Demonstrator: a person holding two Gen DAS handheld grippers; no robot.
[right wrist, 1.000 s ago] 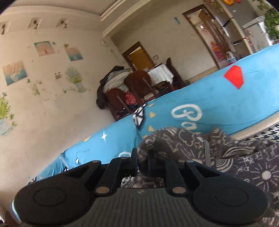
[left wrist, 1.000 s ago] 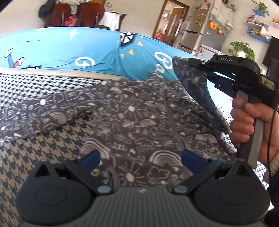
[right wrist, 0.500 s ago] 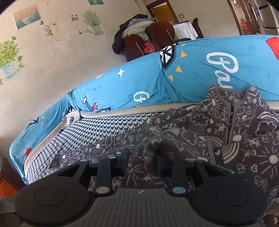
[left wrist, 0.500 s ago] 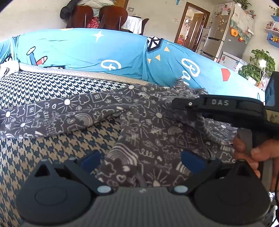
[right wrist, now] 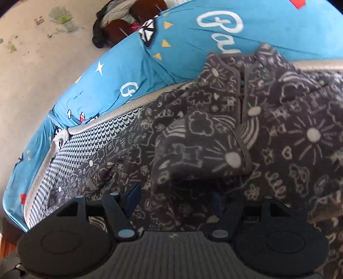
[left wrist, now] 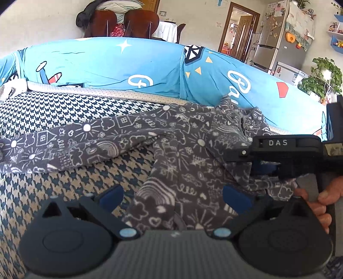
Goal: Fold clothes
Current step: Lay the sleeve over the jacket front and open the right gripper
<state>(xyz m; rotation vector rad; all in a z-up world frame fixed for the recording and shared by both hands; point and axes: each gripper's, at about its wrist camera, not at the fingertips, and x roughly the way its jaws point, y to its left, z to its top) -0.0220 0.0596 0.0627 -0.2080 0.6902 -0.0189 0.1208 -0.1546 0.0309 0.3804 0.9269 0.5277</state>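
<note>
Grey doodle-print garment (left wrist: 175, 154), spread on houndstooth sofa seat (left wrist: 64, 111), centre frame. Left gripper (left wrist: 172, 194): fingers apart over its hem. Right gripper (right wrist: 174, 198): fingers opening, folded cloth between them.

Garment (left wrist: 184, 150): lies on the seat cushion (left wrist: 64, 111), one sleeve (left wrist: 64, 146) stretched out to the left.
Backrest (left wrist: 128, 64): behind the garment (collar touching it).
Chairs (left wrist: 122, 21): behind the backrest.
Fridge (left wrist: 280, 47): far right.

Home living/dining area. Shown by: sofa with houndstooth seat (left wrist: 64, 111) and blue cartoon-print cover (left wrist: 103, 62), wooden dining chairs (left wrist: 120, 22), fridge (left wrist: 283, 40) covered in magnets, potted plant (left wrist: 321, 79), wall decals (right wrist: 61, 18), open doorway (left wrist: 242, 32).
</note>
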